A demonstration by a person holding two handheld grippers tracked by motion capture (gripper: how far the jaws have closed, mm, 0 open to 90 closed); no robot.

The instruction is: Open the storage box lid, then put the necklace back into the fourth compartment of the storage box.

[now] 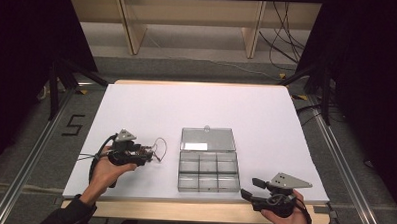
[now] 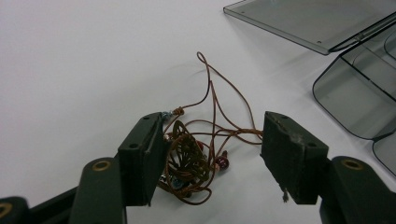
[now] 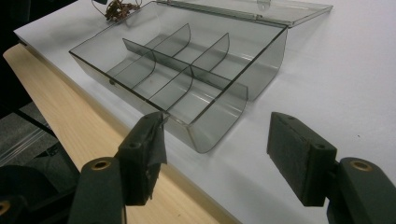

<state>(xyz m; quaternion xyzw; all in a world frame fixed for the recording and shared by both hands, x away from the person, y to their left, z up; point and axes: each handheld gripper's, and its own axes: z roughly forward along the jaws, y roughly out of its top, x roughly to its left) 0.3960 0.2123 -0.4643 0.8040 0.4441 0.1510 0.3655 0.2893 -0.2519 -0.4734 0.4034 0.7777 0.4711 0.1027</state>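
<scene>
The left gripper (image 2: 212, 154) has its jaws spread around one tangled brown-cord necklace (image 2: 196, 158) with a butterfly pendant and a few red and blue beads. The tangle lies on the white table (image 2: 70, 60), against the pad of the jaw at the left of the left gripper view; the cord reaches the other pad, but nothing is pinched. The right gripper (image 3: 217, 156) also has its jaws spread, with nothing between them, at the table's near edge by a corner of the box. There is one smoky clear plastic box (image 1: 208, 171), its lid (image 1: 208, 139) folded back flat. Its six compartments, in two rows of three, are all empty. The necklace lies just left of the box in the high view.
</scene>
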